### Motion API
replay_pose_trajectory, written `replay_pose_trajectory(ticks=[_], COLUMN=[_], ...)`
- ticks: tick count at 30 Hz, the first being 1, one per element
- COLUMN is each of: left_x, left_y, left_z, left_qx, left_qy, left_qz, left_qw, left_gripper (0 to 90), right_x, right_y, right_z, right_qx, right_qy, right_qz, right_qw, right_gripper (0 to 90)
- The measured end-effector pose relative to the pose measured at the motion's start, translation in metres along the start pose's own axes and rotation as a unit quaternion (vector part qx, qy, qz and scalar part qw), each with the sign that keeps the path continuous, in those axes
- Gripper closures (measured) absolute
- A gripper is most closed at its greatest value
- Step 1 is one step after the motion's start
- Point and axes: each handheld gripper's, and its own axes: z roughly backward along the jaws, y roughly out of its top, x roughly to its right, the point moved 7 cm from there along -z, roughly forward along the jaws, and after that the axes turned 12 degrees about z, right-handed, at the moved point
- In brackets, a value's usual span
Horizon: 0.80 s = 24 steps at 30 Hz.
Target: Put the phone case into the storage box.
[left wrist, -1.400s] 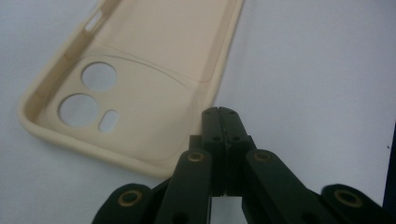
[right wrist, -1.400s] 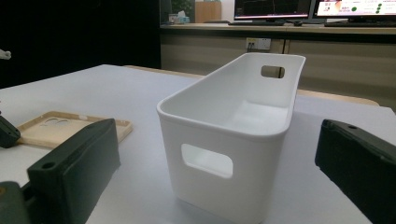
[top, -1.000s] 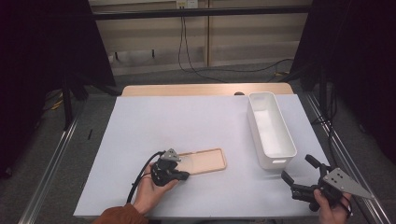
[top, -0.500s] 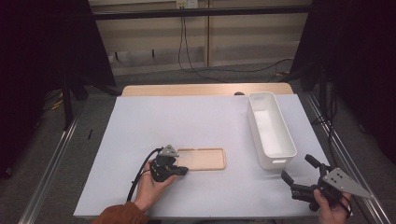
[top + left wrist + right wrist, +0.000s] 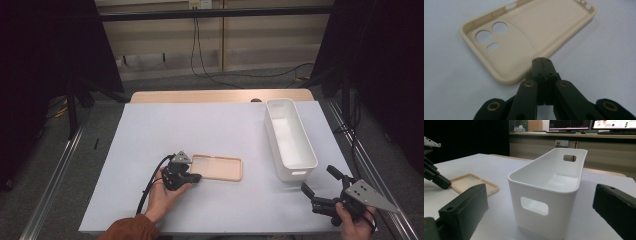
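The left tool (image 5: 541, 61), jaws pressed together on nothing, sits at the beige phone case (image 5: 524, 37); the right tool (image 5: 322, 192) waits wide beside the empty white bin (image 5: 300, 165). The case is not yet lifted.

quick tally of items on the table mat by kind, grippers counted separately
Phone case, beige, lying open side up: 1
Storage bin, white, with nothing in it: 1
Grippers: 2, the left gripper shut at the case's near end, the right gripper open
Total: 4
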Motion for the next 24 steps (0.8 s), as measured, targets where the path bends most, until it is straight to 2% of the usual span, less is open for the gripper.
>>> replay_pose_trajectory(ticks=[3,5,14,18,21,24], left_x=[-0.0028,-0.0030,-0.0056,-0.0063,-0.0078,-0.0083], left_y=[0.0020,0.0024,0.0047,0.0056,0.0064,0.0087], left_z=[-0.0012,-0.0013,-0.0031,-0.0036,-0.0040,-0.0049], left_qx=[0.001,0.001,0.007,0.007,0.007,0.005], left_qy=[-0.005,-0.001,-0.004,-0.001,-0.005,0.005], left_qz=[0.008,0.003,0.019,0.011,0.019,0.008], left_qw=[1.0000,1.0000,0.9998,0.9999,0.9998,0.9999], left_gripper=[90.0,90.0,90.0,90.0,90.0,90.0], right_x=[-0.0002,-0.0003,0.0006,0.0011,0.0004,0.0006], right_y=[0.0000,0.0002,-0.0006,-0.0008,-0.0008,-0.0008], right_z=[-0.0004,-0.0005,-0.0008,-0.0007,-0.0010,-0.0010], right_qx=[0.000,0.001,-0.002,-0.003,-0.003,-0.003], right_qy=[0.001,0.001,-0.003,-0.004,-0.003,-0.003], right_qz=[0.001,0.002,-0.001,-0.001,-0.002,-0.001], right_qw=[1.0000,1.0000,1.0000,1.0000,1.0000,1.0000], right_gripper=[0.0,0.0,0.0,0.0,0.0,0.0])
